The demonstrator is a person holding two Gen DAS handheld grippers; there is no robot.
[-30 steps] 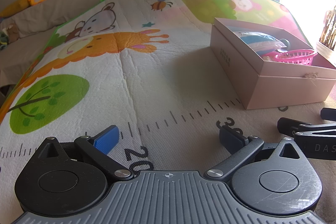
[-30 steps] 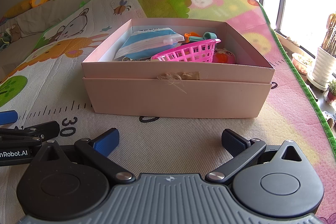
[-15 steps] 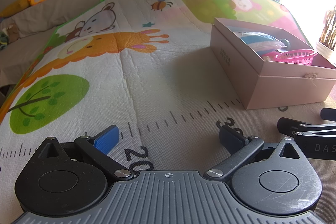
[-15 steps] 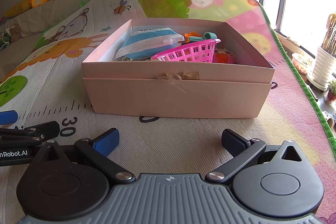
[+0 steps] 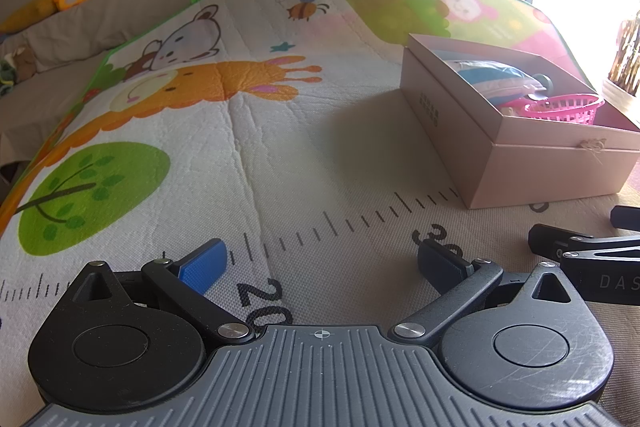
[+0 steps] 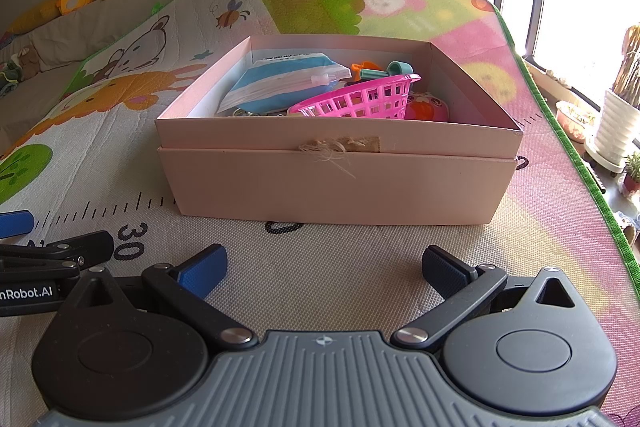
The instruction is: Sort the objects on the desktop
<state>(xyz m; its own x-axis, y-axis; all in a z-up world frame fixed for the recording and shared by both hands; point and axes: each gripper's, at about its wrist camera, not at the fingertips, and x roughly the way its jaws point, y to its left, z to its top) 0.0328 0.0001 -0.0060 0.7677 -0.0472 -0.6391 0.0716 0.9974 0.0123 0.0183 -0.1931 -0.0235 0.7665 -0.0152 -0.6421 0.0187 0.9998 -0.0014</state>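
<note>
I have both tools parked low over the play mat (image 5: 280, 155), side by side and idle, which I read as the sorting being done or paused: no loose item lies on the mat in either view. My left gripper (image 5: 320, 261) is spread wide with nothing between its fingers, looking across bare mat with the pink box (image 5: 520, 163) off at 2 o'clock. My right gripper (image 6: 322, 265) is likewise released and empty, squared up to the same box at 12 o'clock, just beyond its fingertips. The desktop objects are gathered inside the box, presumably because it serves as the collecting bin: a blue-striped pouch (image 6: 280, 83) toward the back left, a pink basket (image 6: 360, 101) tilted against the front wall, a teal and orange toy (image 6: 384, 69) behind it, and something red-orange (image 6: 426, 109) at the basket's right. The right view looks down into the box and shows this arrangement plainly; the left view catches only the pouch top and basket rim over the side wall, but it alone shows the printed mark on the box's side and the open stretch of mat from 9 to 12 o'clock. Each camera also glimpses the other tool at its edge.
</note>
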